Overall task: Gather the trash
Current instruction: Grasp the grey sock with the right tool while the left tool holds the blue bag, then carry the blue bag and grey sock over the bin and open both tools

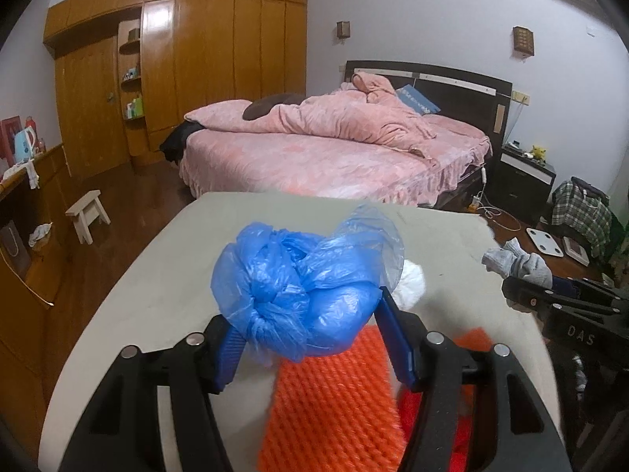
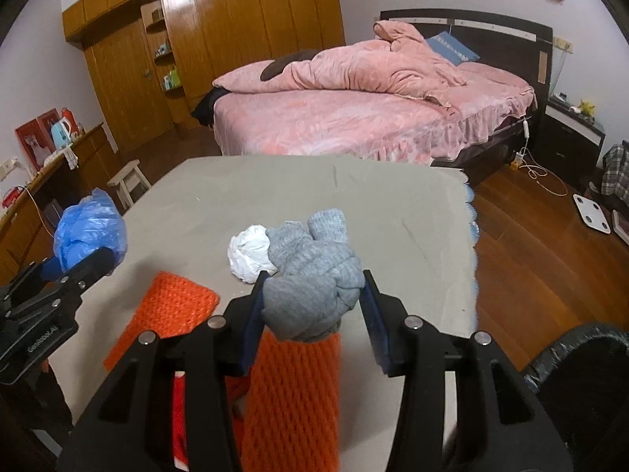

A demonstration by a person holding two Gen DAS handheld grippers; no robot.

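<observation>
Low in the left wrist view, the left tool (image 1: 310, 330) pinches a crumpled blue plastic bag (image 1: 298, 279) above an orange foam net (image 1: 334, 397) on the grey worktop (image 1: 157, 275). In the right wrist view's centre, the right tool (image 2: 314, 306) grips a balled grey sock (image 2: 314, 275); white crumpled paper (image 2: 251, 253) lies beyond; a pink bed (image 2: 354, 118) stands farthest

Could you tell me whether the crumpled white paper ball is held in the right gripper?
No, the right gripper is shut on the grey cloth bundle, while the white paper ball lies on the table behind it.
</observation>
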